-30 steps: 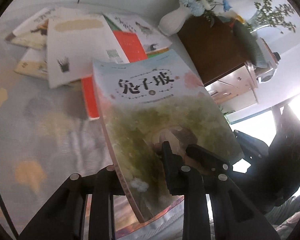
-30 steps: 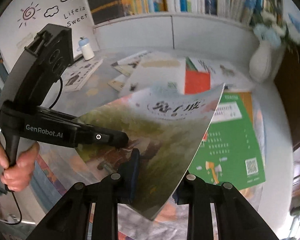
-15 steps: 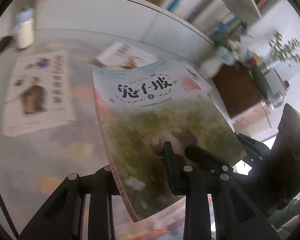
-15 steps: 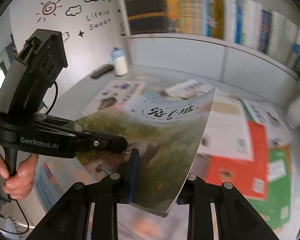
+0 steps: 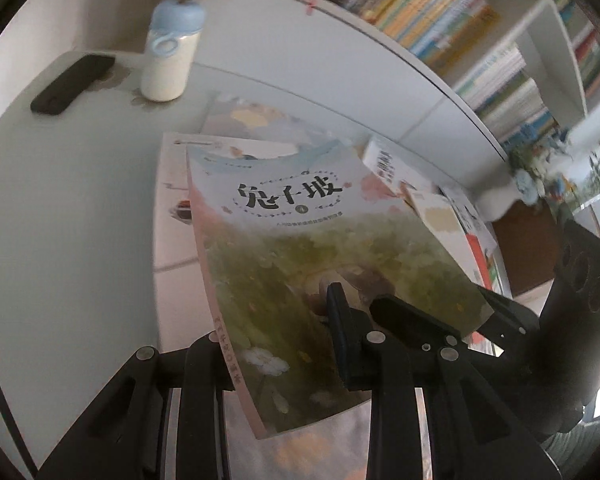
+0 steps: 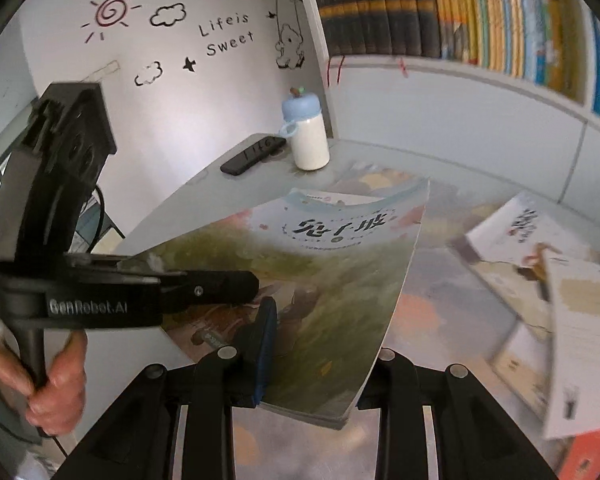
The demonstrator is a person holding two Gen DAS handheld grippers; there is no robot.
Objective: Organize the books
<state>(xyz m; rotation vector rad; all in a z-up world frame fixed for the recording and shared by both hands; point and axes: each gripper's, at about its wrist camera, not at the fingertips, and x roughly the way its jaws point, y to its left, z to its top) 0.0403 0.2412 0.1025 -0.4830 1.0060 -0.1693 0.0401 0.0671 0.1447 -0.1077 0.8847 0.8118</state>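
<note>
Both grippers hold one book point(image 5: 300, 248) above the table point(image 5: 60, 208). The book has a pale blue top with dark Chinese letters and a green, leafy picture on the lower part of its cover. It is lifted from the table and tilted, with its cover bent a little.

The left gripper point(image 5: 276, 344) pinches the book at its near edge. One finger lies under the book beside the spine and the other presses on the cover, so the book is clamped between them. In the right wrist view this same gripper point(image 6: 204, 292) reaches in over the left side of the book, and a bare hand point(image 6: 56, 376) grips its handle.

The right gripper point(image 6: 308, 364) also pinches the book at the near edge. Its left finger with a blue pad point(image 6: 264, 344) lies on the cover and the other finger is behind the book.

Behind the book, on the table, stands a white bottle point(image 6: 306, 136) with a light blue cap, and just beside the bottle lies a black remote control point(image 6: 252, 156). Under the book lies a white book point(image 5: 172, 216) flat on the table. To the right of the held book several other books point(image 6: 540, 264) lie scattered on the table. Beyond the book, a shelf point(image 6: 460, 12) full of upright books runs along the wall.
</note>
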